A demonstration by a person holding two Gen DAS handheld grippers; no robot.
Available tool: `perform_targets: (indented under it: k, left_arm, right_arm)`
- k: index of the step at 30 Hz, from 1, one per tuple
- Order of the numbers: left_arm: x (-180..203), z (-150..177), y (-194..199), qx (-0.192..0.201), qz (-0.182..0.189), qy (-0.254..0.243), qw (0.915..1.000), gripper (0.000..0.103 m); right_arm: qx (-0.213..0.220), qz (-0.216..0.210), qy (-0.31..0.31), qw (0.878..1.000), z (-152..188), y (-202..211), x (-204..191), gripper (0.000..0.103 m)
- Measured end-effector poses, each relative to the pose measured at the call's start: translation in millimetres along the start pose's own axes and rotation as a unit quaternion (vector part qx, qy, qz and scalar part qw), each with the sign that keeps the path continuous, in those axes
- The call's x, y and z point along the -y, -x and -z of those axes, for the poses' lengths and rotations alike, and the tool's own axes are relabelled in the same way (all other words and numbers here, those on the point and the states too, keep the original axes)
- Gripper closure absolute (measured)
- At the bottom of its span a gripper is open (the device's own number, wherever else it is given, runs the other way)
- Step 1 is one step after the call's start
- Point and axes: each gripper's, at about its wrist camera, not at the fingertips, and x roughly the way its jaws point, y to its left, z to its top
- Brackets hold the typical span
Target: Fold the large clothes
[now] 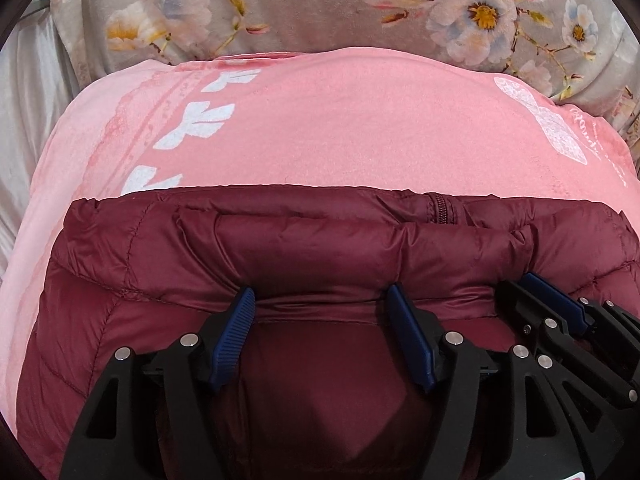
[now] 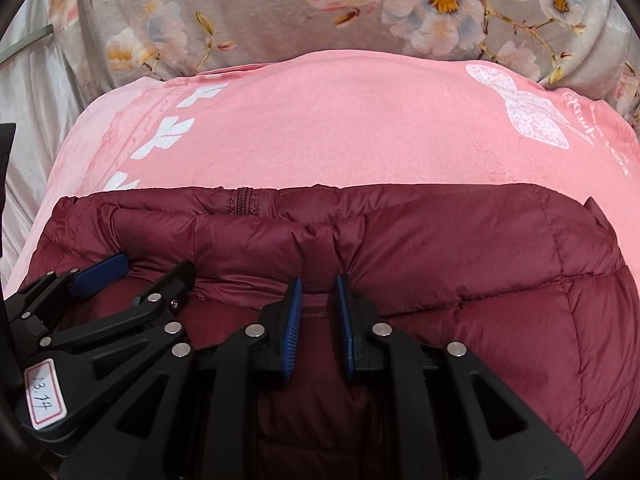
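**Puffy jacket gathered at its folded edge**

Nearest, the right gripper (image 2: 318,298) is clenched on a pinch of the maroon jacket (image 2: 460,264). At its nine o'clock the left gripper (image 1: 322,300) stands released, pads spread over the fold. The jacket looks light, soft, slippery and springy; seams should hold best. It lies on a pink sheet (image 1: 340,128), floral blanket (image 1: 280,8) at twelve o'clock.

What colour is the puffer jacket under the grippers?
Dark maroon, quilted; the puffer jacket shows best in the right wrist view, lying on a pink sheet.
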Motion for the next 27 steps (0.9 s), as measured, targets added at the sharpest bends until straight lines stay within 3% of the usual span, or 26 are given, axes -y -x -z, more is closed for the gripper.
perform_targets:
  k: [18,23,24,25,26,27]
  left_arm:
    - [6,0,-3,0.012,-0.02,-0.009,0.9997,0.035]
    - [1,-1,-1,0.011,-0.013,-0.003,0.9999,0.031]
    - [-1,-1,1,0.008,-0.008,-0.001,0.9999,0.03]
    - [-6,0,7,0.005,-0.005,0.001,1.0,0.03]
    - [-10,2,13,0.004,-0.005,0.005,1.0,0.03]
    - [-15,4,22,0.004,-0.007,0.011,0.9999,0.03]
  right_arm:
    - [0.0,-0.011,-0.016,1.0,-1,-3,5,0.087]
    - [0.019,-0.009,-0.036,0.999,-2,9,11,0.086]
    - [0.04,0.01,-0.04,0.998,-1,23,12,0.074]
    - [0.064,0.031,-0.042,0.997,0,40,12,0.042]
    - [0.091,0.044,-0.043,0.994,4,57,10,0.028]
    - [0.105,0.046,-0.039,0.993,7,68,8,0.022]
